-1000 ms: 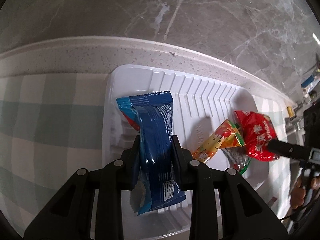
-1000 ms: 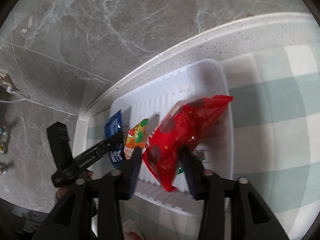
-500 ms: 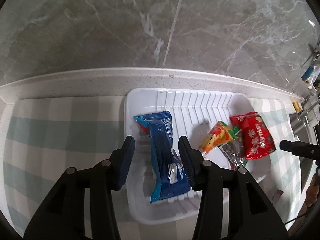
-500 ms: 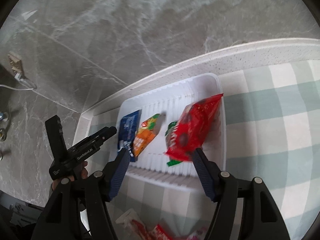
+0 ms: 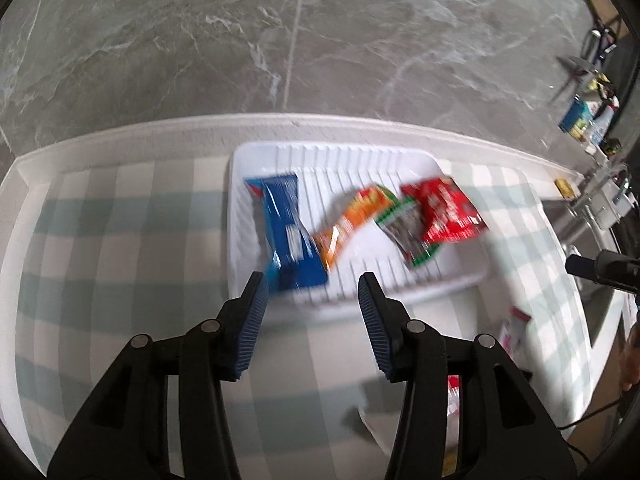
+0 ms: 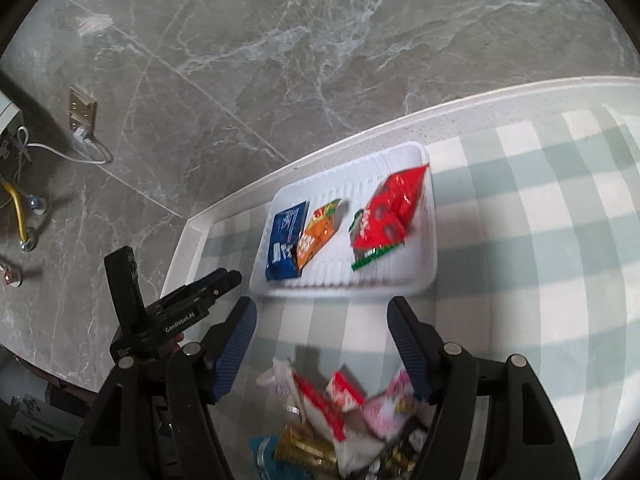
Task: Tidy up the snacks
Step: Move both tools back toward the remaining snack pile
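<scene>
A white ribbed tray (image 5: 460, 280) (image 6: 424, 284) sits on the checked cloth by the wall. In it lie a blue packet (image 5: 288, 232) (image 6: 286, 236), an orange packet (image 5: 356, 220) (image 6: 316, 236), a green-edged packet (image 5: 408, 232) and a red packet (image 5: 444, 210) (image 6: 390, 212). My left gripper (image 5: 310, 284) is open and empty, just short of the tray's near edge. My right gripper (image 6: 322, 308) is open and empty, near the tray's front edge, above a pile of loose snacks (image 6: 352, 412). The left gripper also shows in the right wrist view (image 6: 224, 280).
The checked cloth (image 5: 120, 240) covers a white counter with a raised rim (image 5: 160, 132) against a grey marble wall. A few loose packets (image 5: 514, 328) lie right of the tray. A wall socket with a cable (image 6: 82, 114) is at the left.
Both grippers have let go of their packets, the blue and the red, which now lie in the tray. Both have opened wider and pulled back from the tray.
</scene>
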`<state>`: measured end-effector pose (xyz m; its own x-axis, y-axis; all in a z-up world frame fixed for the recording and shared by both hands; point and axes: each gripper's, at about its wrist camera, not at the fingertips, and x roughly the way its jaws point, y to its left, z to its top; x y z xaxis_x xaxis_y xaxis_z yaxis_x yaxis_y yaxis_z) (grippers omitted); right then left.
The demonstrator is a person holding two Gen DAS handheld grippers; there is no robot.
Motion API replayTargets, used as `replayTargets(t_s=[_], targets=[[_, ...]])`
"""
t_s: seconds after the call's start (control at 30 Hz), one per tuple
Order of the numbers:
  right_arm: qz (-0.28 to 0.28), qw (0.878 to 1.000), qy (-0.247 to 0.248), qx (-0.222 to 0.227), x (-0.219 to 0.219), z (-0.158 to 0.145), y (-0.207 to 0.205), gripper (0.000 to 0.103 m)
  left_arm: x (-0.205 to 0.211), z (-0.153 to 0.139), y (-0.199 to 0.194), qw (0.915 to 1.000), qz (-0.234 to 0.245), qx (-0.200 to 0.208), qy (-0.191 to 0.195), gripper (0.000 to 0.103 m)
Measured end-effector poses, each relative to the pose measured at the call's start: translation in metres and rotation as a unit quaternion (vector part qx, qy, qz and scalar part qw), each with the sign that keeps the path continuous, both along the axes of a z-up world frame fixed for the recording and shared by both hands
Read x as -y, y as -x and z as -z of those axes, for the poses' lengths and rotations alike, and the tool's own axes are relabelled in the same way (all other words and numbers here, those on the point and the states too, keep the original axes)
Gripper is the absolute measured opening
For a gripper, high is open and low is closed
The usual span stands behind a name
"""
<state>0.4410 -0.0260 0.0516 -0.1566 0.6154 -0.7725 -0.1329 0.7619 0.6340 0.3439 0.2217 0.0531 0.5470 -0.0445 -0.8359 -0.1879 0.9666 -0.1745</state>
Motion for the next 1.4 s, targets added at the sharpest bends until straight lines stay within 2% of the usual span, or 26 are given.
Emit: replayTargets(t_s=[0.3,0.43,0.63,1.03,1.3,1.4], targets=[[0.014,1.0,0.019,-0.019,0.038,-0.015,0.056,0.073,0.036,0.017,0.058,0.9991,0.022,-0.027,0.024,0.045],[0.014,0.998,0.048,-0.042,0.052,-0.007,0.085,0.073,0.053,0.028,0.075,0.9979,0.037,-0.043,0.031,0.045],[-0.021,0.993,0.101,-0.059,0.05,0.013,0.124,0.073,0.074,0.045,0.091,0.9959,0.052,-0.064,0.039,0.045],[-0.099,0.98,0.172,-0.03,0.028,0.032,0.15,0.072,0.097,0.063,0.09,0.9927,0.077,-0.085,0.039,0.048],[-0.112,0.971,0.209,-0.003,0.044,0.029,0.148,0.072,0.101,0.07,0.086,0.992,0.079,-0.09,0.038,0.051],[-0.12,0.967,0.224,0.012,0.051,0.028,0.145,0.072,0.098,0.072,0.085,0.9919,0.082,-0.091,0.032,0.057]])
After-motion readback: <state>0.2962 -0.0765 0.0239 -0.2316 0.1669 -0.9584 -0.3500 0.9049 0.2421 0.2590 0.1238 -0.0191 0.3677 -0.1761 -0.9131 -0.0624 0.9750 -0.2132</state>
